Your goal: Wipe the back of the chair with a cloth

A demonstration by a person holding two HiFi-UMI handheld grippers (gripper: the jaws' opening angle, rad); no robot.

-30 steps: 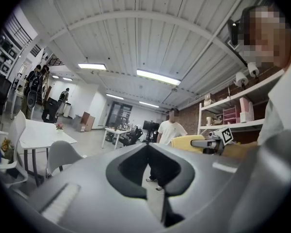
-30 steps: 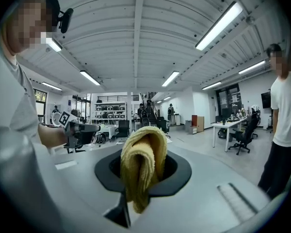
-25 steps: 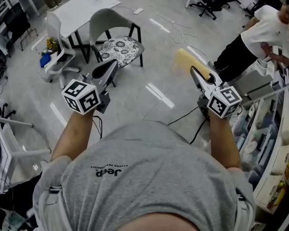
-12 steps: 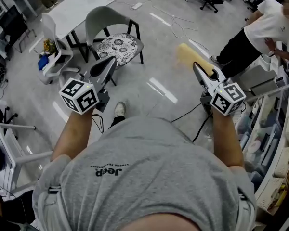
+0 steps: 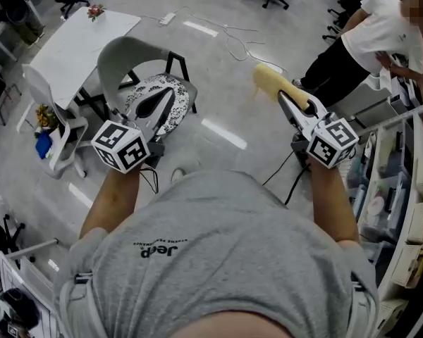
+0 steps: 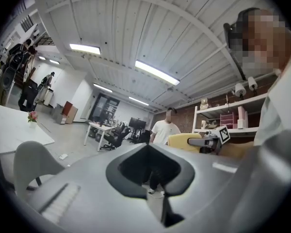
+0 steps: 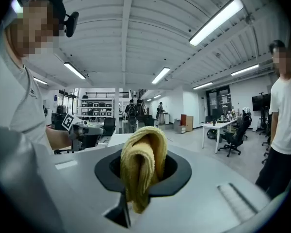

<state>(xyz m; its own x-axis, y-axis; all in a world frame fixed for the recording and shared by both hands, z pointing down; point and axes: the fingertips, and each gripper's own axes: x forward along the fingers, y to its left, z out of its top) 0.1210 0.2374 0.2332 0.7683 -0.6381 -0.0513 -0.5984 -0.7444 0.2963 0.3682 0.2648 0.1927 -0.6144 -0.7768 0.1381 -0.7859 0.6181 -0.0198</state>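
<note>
One yellow cloth (image 5: 270, 82) pinched in right claw (image 5: 287, 104), left claw (image 5: 155, 108) closed and empty, chair (image 5: 123, 51) beyond left claw.

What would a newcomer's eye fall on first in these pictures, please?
First, the folded yellow cloth, clamped in the right gripper at the head view's upper right. Next, the pale grey shell-backed chair with a patterned seat cushion, which stands beside a white table, ahead of the left gripper, whose jaws are shut on nothing.
</note>
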